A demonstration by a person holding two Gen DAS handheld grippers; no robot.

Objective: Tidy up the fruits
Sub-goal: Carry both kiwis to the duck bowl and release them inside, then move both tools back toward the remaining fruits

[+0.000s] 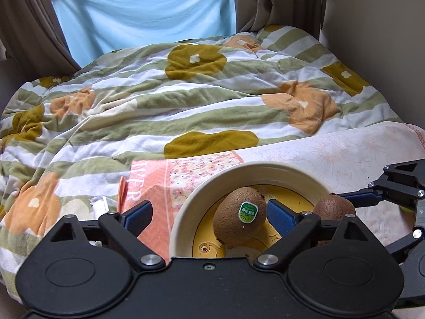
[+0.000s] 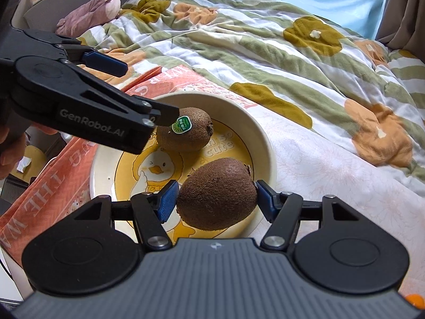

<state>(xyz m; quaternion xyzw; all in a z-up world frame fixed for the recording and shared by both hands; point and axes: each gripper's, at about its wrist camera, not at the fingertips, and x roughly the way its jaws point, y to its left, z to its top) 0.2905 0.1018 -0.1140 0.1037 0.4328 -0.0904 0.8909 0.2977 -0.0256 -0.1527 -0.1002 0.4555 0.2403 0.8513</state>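
A bed fills the room, covered by a rumpled quilt point(image 1: 186, 101) with green stripes and yellow and orange flowers. At the far end, brown curtains point(image 1: 255, 0) flank a daylit window draped in pale blue cloth point(image 1: 143, 13).

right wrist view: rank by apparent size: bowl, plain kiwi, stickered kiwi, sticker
1. bowl, clearly largest.
2. plain kiwi between the right gripper pads.
3. stickered kiwi lying in the bowl; it looks smaller, but it sits farther from the camera, so true order is unsure.
4. sticker, smallest.
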